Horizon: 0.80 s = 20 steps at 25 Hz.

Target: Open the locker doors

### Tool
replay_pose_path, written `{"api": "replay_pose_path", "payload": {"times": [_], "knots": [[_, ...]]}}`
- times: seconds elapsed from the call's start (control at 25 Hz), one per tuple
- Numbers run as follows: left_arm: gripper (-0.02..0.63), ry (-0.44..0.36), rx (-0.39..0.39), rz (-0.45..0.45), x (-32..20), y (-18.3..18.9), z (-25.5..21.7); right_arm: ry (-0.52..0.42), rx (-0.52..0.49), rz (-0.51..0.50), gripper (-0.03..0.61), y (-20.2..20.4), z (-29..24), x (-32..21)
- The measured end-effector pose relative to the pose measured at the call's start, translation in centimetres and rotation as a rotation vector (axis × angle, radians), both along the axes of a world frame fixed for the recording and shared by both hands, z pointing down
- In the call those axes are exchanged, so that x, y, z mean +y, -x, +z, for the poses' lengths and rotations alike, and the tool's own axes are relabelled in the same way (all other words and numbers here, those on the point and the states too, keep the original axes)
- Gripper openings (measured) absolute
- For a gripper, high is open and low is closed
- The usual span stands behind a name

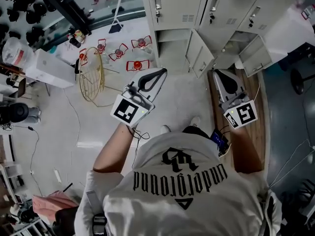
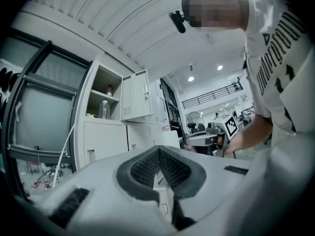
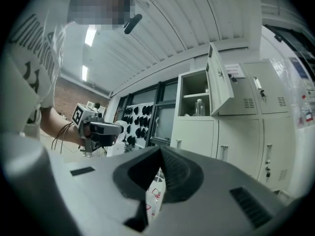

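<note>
left gripper (image 1: 158, 74) jaws closed, nothing gripped. right gripper (image 1: 220, 74) closed too, empty. Both seen mid-frame, well apart from lockers (image 1: 179, 6) along top edge. open door (image 1: 199, 53) top centre, second open door (image 1: 256, 55) upper right.

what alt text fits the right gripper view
The right gripper, shut and empty, fills the foreground before a bank of pale lockers. One upper door hangs open, showing a bottle inside; the left gripper shows at far left.
</note>
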State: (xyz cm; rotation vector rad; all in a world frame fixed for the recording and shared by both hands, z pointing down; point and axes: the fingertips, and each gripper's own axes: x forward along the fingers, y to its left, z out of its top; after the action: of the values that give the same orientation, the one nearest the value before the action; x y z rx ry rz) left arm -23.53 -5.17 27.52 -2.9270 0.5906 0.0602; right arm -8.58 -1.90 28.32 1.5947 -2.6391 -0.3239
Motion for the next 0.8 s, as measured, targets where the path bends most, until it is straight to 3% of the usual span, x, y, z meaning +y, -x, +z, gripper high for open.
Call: {"api": "replay_pose_path", "payload": {"times": [0.36, 0.8], "knots": [[0.007, 0.011, -0.008, -0.039, 4.5, 1.6, 0.7, 0.001, -0.001, -0.082, 0.005, 0.7, 0.0, 4.8], [0.006, 0.008, -0.055, -0.136, 12.2, -5.4, 2.5, 0.000, 0.044, -0.195, 0.005, -5.2, 0.5, 13.2]]}}
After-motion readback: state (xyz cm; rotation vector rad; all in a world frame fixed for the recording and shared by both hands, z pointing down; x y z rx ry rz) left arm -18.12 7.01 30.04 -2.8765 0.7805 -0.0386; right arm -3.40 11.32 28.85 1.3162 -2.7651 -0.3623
